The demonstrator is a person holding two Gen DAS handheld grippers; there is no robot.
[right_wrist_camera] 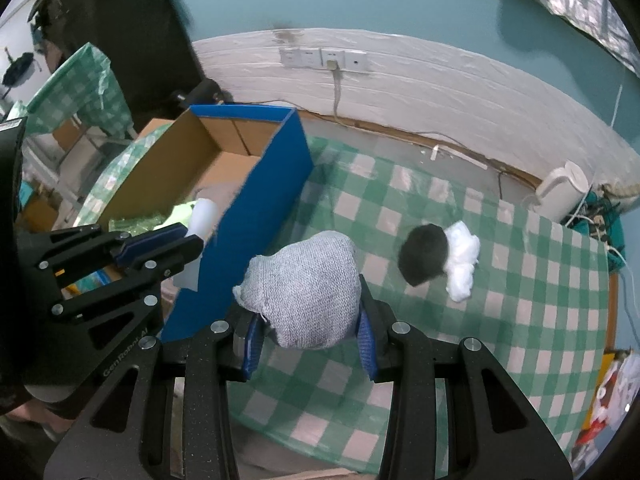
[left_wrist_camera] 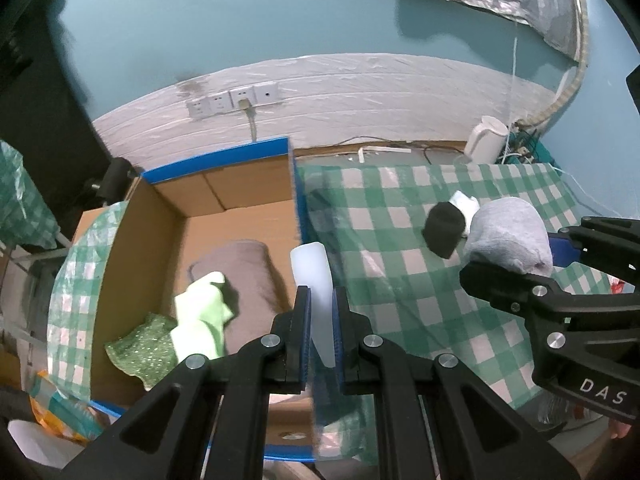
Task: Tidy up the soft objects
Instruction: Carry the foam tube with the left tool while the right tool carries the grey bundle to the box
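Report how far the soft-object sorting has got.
Done: brown cloth, lime cloth and sparkly green cloth lie in the cardboard box. In hand: left gripper holds a white piece, right gripper a grey sock. Left: black bundle, white bundle.

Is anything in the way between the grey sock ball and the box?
Yes: the box's blue side wall stands between the grey sock ball, held in the right hand-held gripper, and the box's inside, so it must go over.

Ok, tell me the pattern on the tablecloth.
The tablecloth is a green and white check, clearest in the right wrist view.
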